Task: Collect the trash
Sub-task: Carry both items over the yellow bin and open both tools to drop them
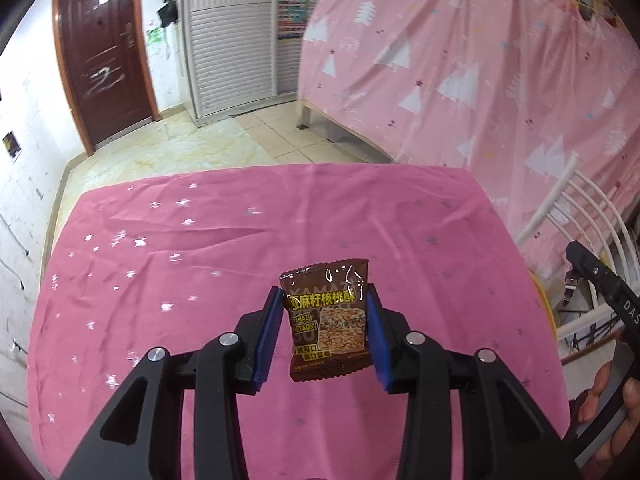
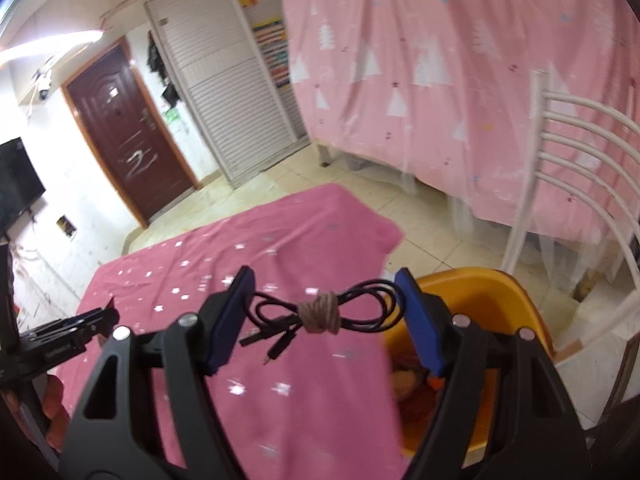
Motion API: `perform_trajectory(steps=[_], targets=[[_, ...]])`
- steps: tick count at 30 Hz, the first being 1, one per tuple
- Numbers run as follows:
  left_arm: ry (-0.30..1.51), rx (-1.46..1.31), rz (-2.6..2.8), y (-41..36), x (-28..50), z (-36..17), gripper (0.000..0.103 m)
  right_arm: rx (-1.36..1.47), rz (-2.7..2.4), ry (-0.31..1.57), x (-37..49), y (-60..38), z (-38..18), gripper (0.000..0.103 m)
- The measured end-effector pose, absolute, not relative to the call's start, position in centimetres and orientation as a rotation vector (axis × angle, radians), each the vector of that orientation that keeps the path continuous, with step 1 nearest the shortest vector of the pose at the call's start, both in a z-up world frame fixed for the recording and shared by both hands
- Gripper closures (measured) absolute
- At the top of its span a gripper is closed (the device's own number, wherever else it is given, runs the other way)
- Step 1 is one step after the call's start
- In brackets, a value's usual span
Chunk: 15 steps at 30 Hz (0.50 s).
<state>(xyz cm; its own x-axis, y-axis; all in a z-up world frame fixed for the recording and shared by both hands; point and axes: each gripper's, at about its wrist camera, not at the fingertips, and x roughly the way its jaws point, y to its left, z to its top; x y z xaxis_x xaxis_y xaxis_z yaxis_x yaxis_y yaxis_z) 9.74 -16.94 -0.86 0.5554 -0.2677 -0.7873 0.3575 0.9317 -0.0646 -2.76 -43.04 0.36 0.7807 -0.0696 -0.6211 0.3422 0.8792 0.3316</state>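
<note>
My left gripper (image 1: 324, 300) is shut on a brown snack packet (image 1: 329, 322) with yellow lettering and holds it upright above the pink star-printed tablecloth (image 1: 200, 248). My right gripper (image 2: 326, 280) is shut on a black cable bundle (image 2: 320, 314) tied with brown twine, held above the table's right edge beside an orange bin (image 2: 480, 308). The bin holds some orange and pale items. The right gripper also shows at the right edge of the left wrist view (image 1: 600, 280).
A white slatted chair (image 2: 580, 152) stands right of the bin. A pink tree-printed sheet (image 2: 460, 60) hangs behind. A brown door (image 1: 104, 52) and white louvred doors (image 1: 228, 36) stand across the tiled floor. The left gripper's body (image 2: 56, 344) shows at left.
</note>
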Motion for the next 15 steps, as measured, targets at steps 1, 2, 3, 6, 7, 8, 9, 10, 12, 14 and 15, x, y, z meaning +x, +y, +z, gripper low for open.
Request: perform_trajectory(steps=[1,2,3,6,7,8,9,10,12,14,15], targets=[[0.907,0.119,-0.376,-17.6,9.4,-0.9,0.069,0.457,-0.244,0.642,-3.1,-43.9,0.0,0.034],[0.907,0.127,-0.381,-18.0,9.2,-0.9,0.069,0.46,-0.258,0.644,-3.5,-44.5,-0.4,0.034],[0.909,0.14,-0.392,-18.8,8.9,-0.9,0.069,0.462,-0.281,0.647,-3.8,-45.2,-0.8,0.034],[0.92,0.179,-0.432,-21.2,8.3,-1.0,0.069,0.464,-0.331,0.652,-4.8,-46.7,-2.1,0.033],[0.922,0.189,-0.44,-21.9,8.1,-1.0,0.069,0.467,-0.364,0.659,-5.1,-47.5,-2.9,0.033],[0.923,0.2,-0.451,-22.8,7.9,-1.0,0.069,0.471,-0.38,0.665,-5.3,-48.0,-3.5,0.033],[0.925,0.208,-0.46,-23.5,7.7,-0.9,0.068,0.479,-0.389,0.672,-5.3,-48.7,-4.2,0.033],[0.926,0.213,-0.468,-24.2,7.5,-0.9,0.069,0.487,-0.394,0.679,-5.4,-49.0,-4.7,0.033],[0.924,0.224,-0.483,-25.4,7.1,-0.7,0.068,0.5,-0.401,0.697,-5.3,-49.9,-5.9,0.033],[0.92,0.237,-0.492,-26.7,6.7,-0.7,0.069,0.512,-0.404,0.71,-5.1,-50.4,-6.5,0.033],[0.923,0.248,-0.501,-27.6,6.6,-0.7,0.068,0.52,-0.406,0.717,-5.1,-50.7,-6.9,0.033]])
